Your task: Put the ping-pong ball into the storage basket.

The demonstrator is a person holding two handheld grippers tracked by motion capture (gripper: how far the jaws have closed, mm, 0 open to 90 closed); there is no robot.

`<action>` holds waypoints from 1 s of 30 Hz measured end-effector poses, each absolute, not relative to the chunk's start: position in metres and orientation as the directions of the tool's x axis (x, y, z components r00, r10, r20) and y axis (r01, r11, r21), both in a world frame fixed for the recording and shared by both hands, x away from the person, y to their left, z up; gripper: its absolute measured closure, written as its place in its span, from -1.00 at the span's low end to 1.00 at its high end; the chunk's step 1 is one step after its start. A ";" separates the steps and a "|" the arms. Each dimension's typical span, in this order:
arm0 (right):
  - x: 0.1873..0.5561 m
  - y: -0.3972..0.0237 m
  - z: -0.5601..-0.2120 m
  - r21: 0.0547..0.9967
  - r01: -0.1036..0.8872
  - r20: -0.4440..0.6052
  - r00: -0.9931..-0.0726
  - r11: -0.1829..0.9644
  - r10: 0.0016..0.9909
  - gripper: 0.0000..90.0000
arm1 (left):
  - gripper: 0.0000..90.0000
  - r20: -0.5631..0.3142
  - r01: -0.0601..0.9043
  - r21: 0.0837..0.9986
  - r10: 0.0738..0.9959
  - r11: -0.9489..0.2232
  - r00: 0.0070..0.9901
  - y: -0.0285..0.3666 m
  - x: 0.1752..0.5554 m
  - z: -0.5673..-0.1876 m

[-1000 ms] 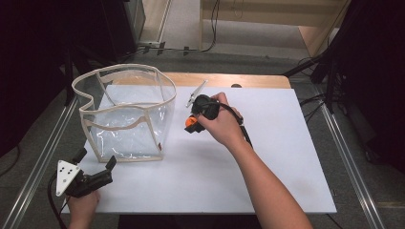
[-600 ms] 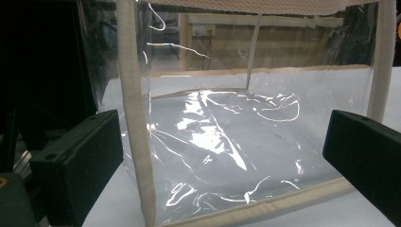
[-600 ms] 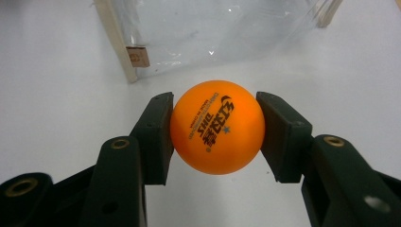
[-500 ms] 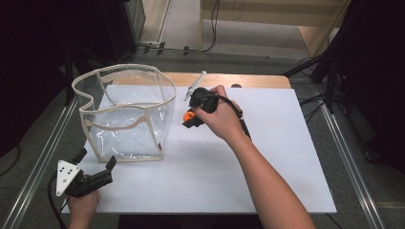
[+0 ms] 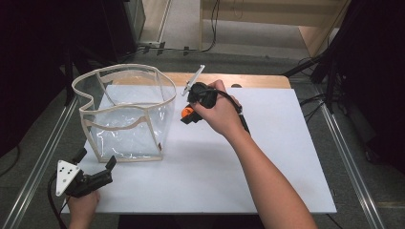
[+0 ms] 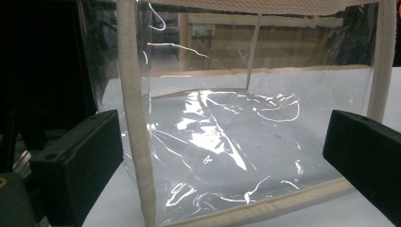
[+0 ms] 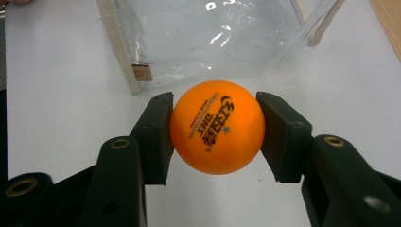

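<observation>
Clear plastic bag [image 5: 125, 114] beside ball-holding right tongs [image 5: 187, 116]

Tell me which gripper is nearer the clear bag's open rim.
Right. The right gripper, shut on the orange ball, hangs beside the clear bag; the left gripper sits low by its base.

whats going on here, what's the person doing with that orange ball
A person holds a two-jaw gripper in each hand at a white table. The right gripper is clamped on an orange ping-pong ball and holds it above the table, just beside a clear plastic bag with beige trim that stands open. The left gripper sits near the table's front left corner with its jaws open, pointed at the bag and holding nothing. The ball is not yet in the bag.
</observation>
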State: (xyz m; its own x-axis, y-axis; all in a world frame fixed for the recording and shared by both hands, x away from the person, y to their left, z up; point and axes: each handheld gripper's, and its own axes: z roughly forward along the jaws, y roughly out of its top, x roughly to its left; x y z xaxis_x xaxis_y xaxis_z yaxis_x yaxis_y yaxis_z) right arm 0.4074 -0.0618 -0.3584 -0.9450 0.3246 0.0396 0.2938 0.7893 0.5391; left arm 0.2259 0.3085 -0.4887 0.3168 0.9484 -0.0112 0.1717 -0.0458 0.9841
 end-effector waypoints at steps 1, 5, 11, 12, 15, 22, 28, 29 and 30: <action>0.408 -0.062 -0.358 0.540 0.292 0.040 -0.946 0.789 0.322 0.06 | -1.00 -0.012 0.172 0.984 0.948 -0.046 0.317 0.309 0.226 -0.489; 0.409 -0.061 -0.355 0.542 0.290 0.040 -0.946 0.789 0.320 0.06 | -1.00 -0.012 0.173 0.984 0.948 -0.045 0.318 0.309 0.226 -0.489; 0.410 -0.061 -0.348 0.541 0.286 0.039 -0.948 0.791 0.315 0.06 | -1.00 -0.010 0.174 0.984 0.948 -0.048 0.318 0.309 0.226 -0.489; 0.410 -0.061 -0.347 0.543 0.284 0.037 -0.948 0.790 0.315 0.06 | -1.00 -0.011 0.174 0.984 0.948 -0.047 0.318 0.309 0.226 -0.489; 0.410 -0.060 -0.343 0.544 0.284 0.036 -0.948 0.789 0.317 0.06 | -1.00 -0.010 0.174 0.984 0.948 -0.048 0.318 0.309 0.226 -0.489; 0.412 -0.059 -0.334 0.543 0.273 0.027 -0.951 0.794 0.309 0.06 | -1.00 -0.012 0.172 0.984 0.948 -0.046 0.318 0.309 0.226 -0.489; 0.413 -0.058 -0.327 0.544 0.267 0.020 -0.952 0.795 0.306 0.06 | -1.00 -0.012 0.172 0.984 0.948 -0.046 0.318 0.309 0.226 -0.489; 0.412 -0.057 -0.326 0.543 0.269 0.022 -0.952 0.796 0.307 0.06 | -1.00 -0.012 0.172 0.984 0.948 -0.046 0.318 0.309 0.226 -0.489; 0.413 -0.057 -0.326 0.547 0.269 0.024 -0.952 0.793 0.306 0.06 | -1.00 -0.012 0.172 0.984 0.948 -0.046 0.318 0.308 0.226 -0.489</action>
